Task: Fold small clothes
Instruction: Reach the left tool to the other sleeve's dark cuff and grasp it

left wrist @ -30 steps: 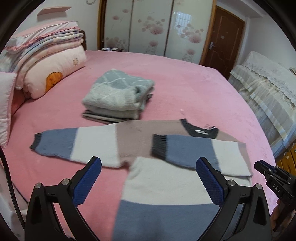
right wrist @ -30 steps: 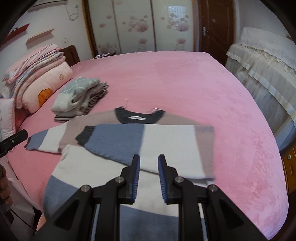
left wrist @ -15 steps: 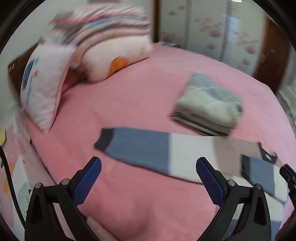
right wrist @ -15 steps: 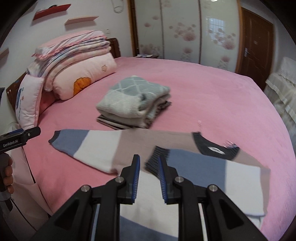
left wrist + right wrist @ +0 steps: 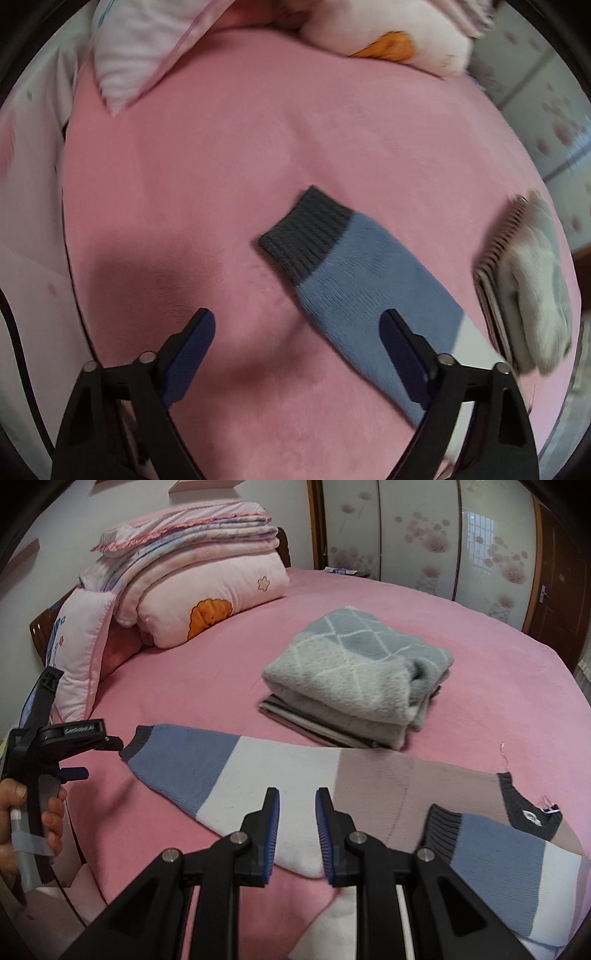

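Pink bedspread [image 5: 229, 672] under colour-block sweater [image 5: 295, 775] beside folded clothes stack [image 5: 354, 686]

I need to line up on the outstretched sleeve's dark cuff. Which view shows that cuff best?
The left wrist view: the dark ribbed cuff lies large, centred and unobstructed on the pink bedspread. The right wrist view shows it small, near the left gripper.

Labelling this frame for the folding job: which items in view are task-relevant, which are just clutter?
Job:
- striped sweater, one sleeve already folded across it
- outstretched sleeve
- left gripper, open
- right gripper, holding nothing

Lying about:
- folded clothes stack
- pillows and quilts
- pink bed
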The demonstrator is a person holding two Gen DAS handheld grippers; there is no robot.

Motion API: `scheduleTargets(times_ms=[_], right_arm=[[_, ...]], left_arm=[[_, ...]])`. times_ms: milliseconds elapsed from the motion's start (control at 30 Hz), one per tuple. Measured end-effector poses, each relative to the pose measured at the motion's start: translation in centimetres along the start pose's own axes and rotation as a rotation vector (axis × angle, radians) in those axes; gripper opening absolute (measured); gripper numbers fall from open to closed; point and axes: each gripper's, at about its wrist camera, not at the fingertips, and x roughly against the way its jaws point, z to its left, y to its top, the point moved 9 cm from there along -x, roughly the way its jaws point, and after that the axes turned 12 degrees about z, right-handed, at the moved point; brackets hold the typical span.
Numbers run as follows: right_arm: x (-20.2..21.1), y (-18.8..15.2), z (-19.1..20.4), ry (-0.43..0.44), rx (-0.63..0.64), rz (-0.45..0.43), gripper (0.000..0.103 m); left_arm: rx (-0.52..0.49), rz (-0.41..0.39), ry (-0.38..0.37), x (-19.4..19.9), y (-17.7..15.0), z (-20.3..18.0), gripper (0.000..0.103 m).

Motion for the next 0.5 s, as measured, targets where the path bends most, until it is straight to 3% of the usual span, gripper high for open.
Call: scheduleTargets(times_ms=[167,333,367,400,433,500], right_arm=[[-1.2,-0.6,1.0,0.012,0.015,0.017,0.02],[-1.6,-1.2,0.7,0.008,0.018,0.024,0.02],[-1.7,-1.4,0.5,0.008,0.018,0.026,0.02],[-1.7,-1.5,0.3,0.006,0.016,0.028,0.02],[-1.7,-1.6,0.1,0.003,0.014,0.029,0.02],[-1.7,-2.0,-0.4,0.002,0.005,0.033,0.02]], left_arm=[[0.126,0.085,-0.057,-3.7,0.9,0.3,0.081],[0.144,0.07,-0.045,-5.3,1.4,-0.3,0.078],[0.143,0.06,-0.039,-5.5,1.5,-0.4,0.069],[0.143,0.051,-0.031,-5.6,1.5,-0.5,0.054],[0.14,0.045,-0.03,-5.7,1.7,-0.7,0.047],[0.131,0.03,-0.033,-5.7,1.7,-1.1,0.021]])
